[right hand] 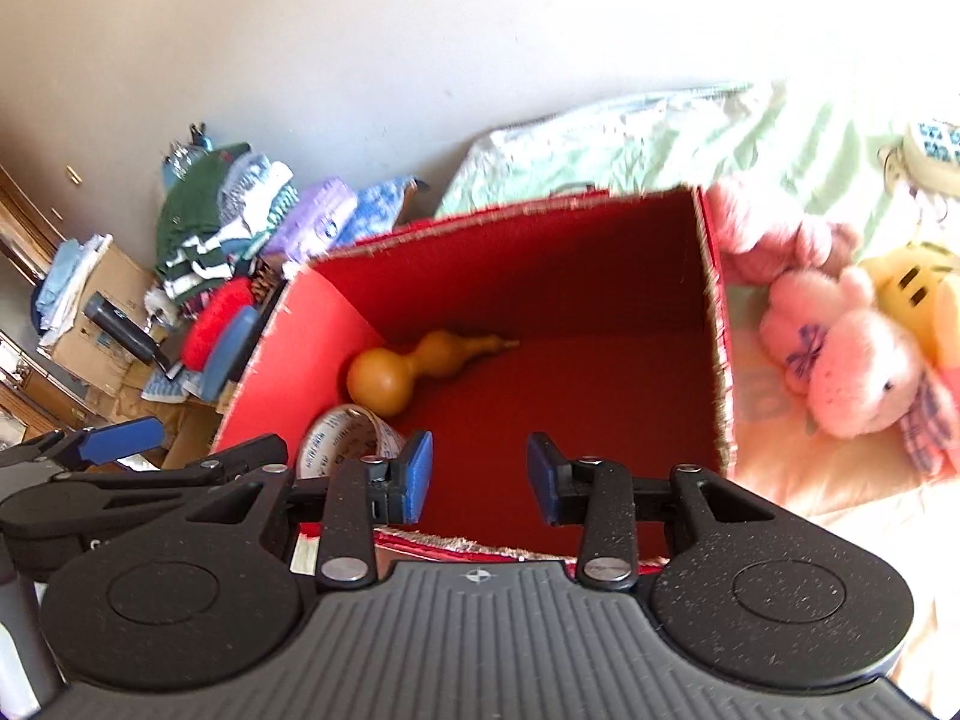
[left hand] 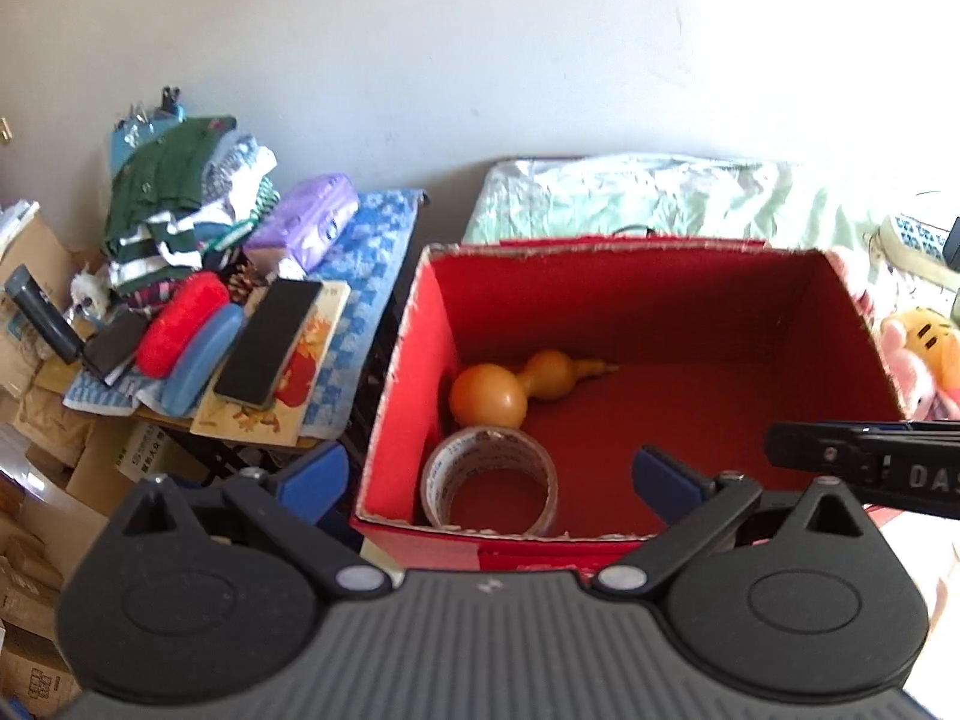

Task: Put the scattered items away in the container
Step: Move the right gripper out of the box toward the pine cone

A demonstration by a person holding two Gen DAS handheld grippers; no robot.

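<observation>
Red card lines the box [left hand: 660,312], where a gourd [left hand: 516,387] lies near the left wall with a tape roll [left hand: 489,483] just in front of it, close to the near wall. Left gripper [left hand: 489,480] hovers at the box's near edge with jaws wide apart and empty; right gripper [right hand: 478,471] is over the same edge, jaws also apart, holding nothing. Pink and yellow plush toys [right hand: 858,360] lie just right of the box, outside it.

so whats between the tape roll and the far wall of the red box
The orange gourd lies just past the tape roll, along the red box's left side. Beyond it the floor is bare. The left wrist view shows this best.
</observation>
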